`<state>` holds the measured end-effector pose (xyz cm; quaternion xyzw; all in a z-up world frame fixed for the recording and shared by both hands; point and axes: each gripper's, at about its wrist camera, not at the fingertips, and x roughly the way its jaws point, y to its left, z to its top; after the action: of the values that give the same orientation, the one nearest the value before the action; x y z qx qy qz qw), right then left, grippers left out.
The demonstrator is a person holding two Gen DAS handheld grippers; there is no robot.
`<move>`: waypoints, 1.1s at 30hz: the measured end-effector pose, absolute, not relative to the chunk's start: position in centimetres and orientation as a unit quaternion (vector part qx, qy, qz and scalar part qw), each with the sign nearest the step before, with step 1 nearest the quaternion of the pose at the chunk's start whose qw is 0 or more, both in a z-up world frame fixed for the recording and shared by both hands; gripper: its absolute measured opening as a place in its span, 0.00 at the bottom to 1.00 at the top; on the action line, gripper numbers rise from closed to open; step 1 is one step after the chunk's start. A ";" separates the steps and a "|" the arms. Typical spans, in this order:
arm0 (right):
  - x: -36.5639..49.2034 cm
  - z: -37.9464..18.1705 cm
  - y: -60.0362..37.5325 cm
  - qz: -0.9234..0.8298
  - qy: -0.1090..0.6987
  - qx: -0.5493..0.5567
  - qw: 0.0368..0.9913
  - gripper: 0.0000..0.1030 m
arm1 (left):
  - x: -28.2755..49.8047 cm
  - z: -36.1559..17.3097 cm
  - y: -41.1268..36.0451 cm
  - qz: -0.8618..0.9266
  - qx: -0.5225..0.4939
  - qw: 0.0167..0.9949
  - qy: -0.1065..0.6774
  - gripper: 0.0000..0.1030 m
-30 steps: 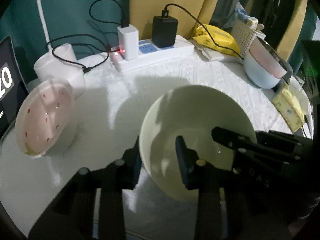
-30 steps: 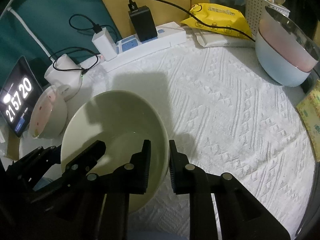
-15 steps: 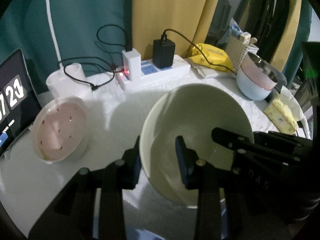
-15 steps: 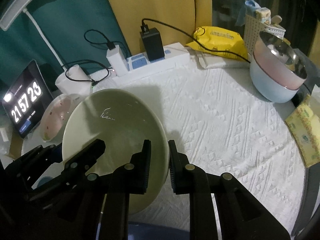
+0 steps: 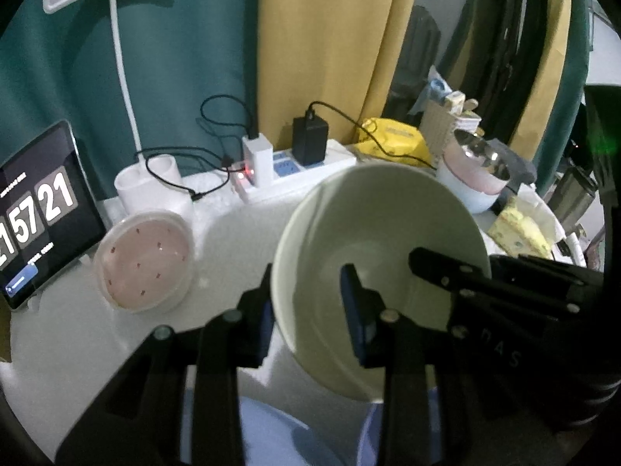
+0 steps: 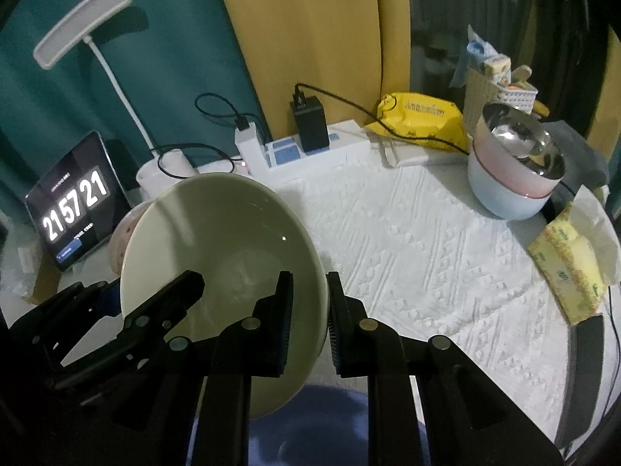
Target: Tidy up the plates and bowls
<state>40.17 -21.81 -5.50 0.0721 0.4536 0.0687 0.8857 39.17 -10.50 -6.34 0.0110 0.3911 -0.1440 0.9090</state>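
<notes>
The left gripper [image 5: 308,310] is clamped on the near-left rim of a pale green bowl [image 5: 384,248], one finger outside the wall and the other inside. The right gripper [image 6: 309,320] is clamped on the opposite rim of the same bowl [image 6: 217,240], again one finger in and one out, with its jaws nearly together on the thin wall. The bowl hangs between the two grippers, tilted, above the near edge of the table [image 6: 427,252], which carries a white textured cloth.

Left of the left gripper's fingers, a pink dish [image 5: 145,262] with small red spots sits on the table. Beyond it and further left a tablet [image 5: 39,209] stands showing a clock. Straight ahead of the fingers, past the bowl, a white power strip [image 5: 299,178] lies with a black charger [image 5: 310,141] and a white one plugged in; a desk lamp [image 6: 83,15] rises from a white base to its left.

Well right of the right gripper's fingers, a tissue box [image 6: 568,268] lies near the table's edge. Farther off, a stack of bowls [image 6: 512,171] stands: blue at the bottom, pink in it, a steel one on top. Behind are a yellow packet [image 6: 427,116] and a white basket [image 6: 500,97].
</notes>
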 end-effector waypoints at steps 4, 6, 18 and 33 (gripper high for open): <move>39.0 -4.5 -22.0 0.070 0.445 0.072 0.890 0.17 | 37.8 -5.4 -10.5 -0.147 0.010 0.912 0.383 0.31; 38.4 -4.1 -22.1 0.070 0.442 0.072 0.892 0.17 | 37.3 -5.0 -10.5 -0.148 0.010 0.913 0.379 0.31; 34.6 -2.2 -23.0 0.067 0.425 0.075 0.899 0.17 | 33.6 -3.3 -11.1 -0.159 0.016 0.918 0.364 0.31; 30.6 -2.6 -24.1 0.065 0.428 0.083 0.898 0.18 | 30.0 -3.6 -11.8 -0.169 0.024 0.913 0.369 0.31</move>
<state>30.55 -24.09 -2.55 0.0832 0.4275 0.0651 0.8978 30.03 -11.77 -3.56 0.0245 0.3693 -0.1691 0.9135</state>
